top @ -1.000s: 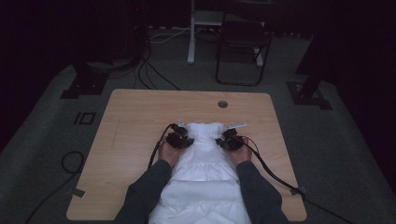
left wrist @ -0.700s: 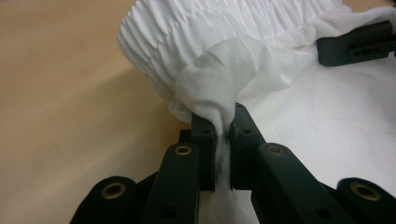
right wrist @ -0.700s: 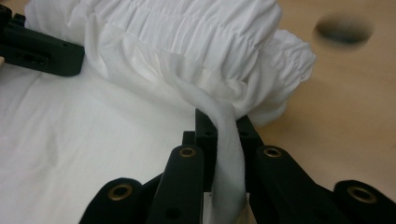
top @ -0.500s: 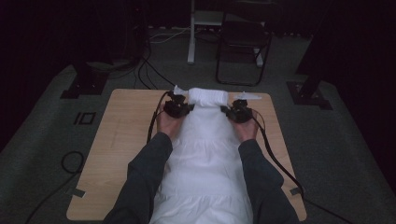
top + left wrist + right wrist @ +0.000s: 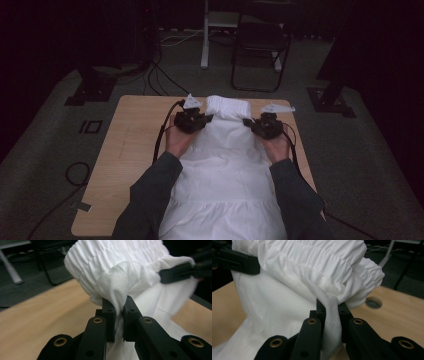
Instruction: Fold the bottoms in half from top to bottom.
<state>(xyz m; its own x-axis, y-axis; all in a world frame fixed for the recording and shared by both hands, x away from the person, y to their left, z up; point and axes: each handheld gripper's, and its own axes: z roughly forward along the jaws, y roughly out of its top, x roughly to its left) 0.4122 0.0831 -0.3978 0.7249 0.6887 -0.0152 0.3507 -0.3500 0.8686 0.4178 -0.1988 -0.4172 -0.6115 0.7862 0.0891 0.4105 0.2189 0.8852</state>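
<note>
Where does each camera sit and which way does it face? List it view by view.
High view: above the person's side, looking forward and down on the table; forearms, hands and both grippers show.
Left gripper view: rides the left gripper, looking along its jaws, shut on the white garment.
Right gripper view: rides the right gripper, jaws clamping the same cloth.
All three share the garment and table.

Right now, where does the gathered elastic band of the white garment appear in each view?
High view: the gathered band lies top centre, at the far table edge, between both claws.
Left gripper view: it fills the top centre, above the pinched fabric.
Right gripper view: it spans the top.
Shared landmark: the wooden table.
</note>
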